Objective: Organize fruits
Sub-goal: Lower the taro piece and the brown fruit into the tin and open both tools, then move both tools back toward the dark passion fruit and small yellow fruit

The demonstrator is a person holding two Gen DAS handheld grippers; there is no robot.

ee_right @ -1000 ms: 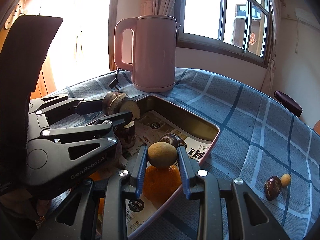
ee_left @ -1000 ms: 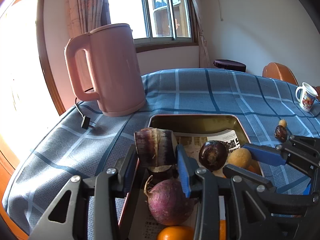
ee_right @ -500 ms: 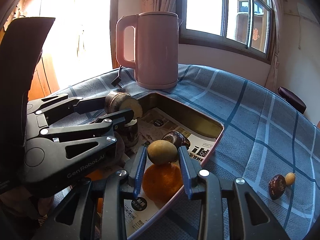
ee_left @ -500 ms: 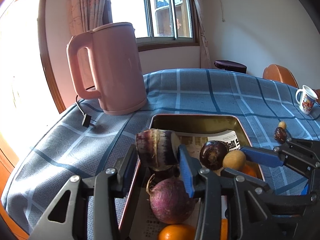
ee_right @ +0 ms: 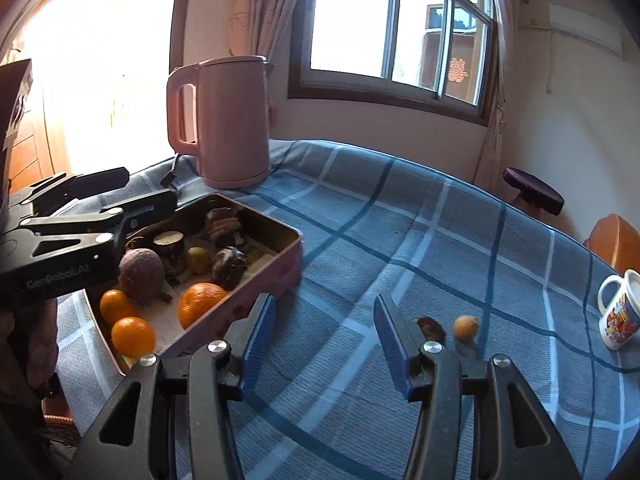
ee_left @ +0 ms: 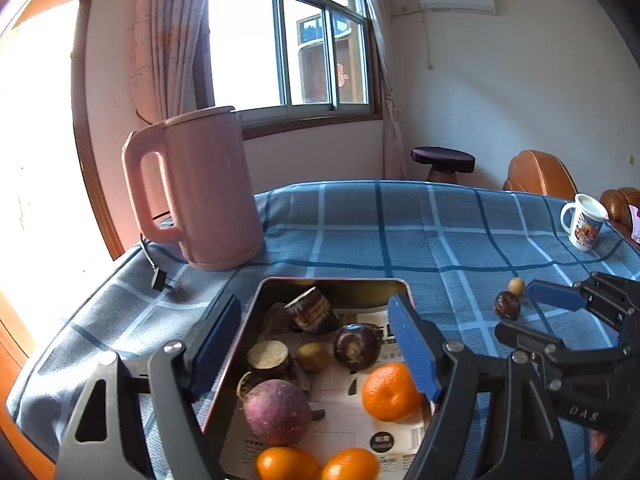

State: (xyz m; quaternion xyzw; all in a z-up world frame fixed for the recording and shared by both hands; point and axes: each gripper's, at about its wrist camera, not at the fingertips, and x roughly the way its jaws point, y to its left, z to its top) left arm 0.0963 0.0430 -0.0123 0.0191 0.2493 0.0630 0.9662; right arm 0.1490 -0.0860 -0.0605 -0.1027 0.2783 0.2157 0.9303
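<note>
Lower edge of left wrist view cuts off two oranges (ee_left: 286, 463) and near end of rectangular metal tray lined with newspaper (ee_left: 335, 283). Right blue pad of left gripper (ee_left: 316, 354) overlaps one more orange at lower centre. Small print on the paper not readable.

Left gripper jaws wide, just been opening, nothing between pads (tray contents lie below, not gripped). In tray: brown cut taro piece (ee_left: 313, 311), second cut piece with pale face (ee_left: 269, 359), dark round water chestnut (ee_left: 357, 347), small yellow-brown fruit (ee_left: 313, 357), purple round turnip (ee_left: 277, 411).

Right gripper (ee_right: 325, 345) jaws at middling width, just been opening, empty, over blue plaid tablecloth (ee_right: 440, 240) at lower centre, right of tray. Right pad partly hides dark brown chestnut on cloth (ee_right: 431, 327); small tan round fruit (ee_right: 465, 326) just beside it.

Pink electric kettle (ee_left: 200, 192) upper left beyond tray, black plug lying on cloth near it. White printed mug (ee_left: 582, 222) far right. Padded stool and orange chair backs behind table.

Right wrist view alone shows tray's pink outer wall and a sleeve at left edge; left wrist view alone shows the wall air conditioner in full.
</note>
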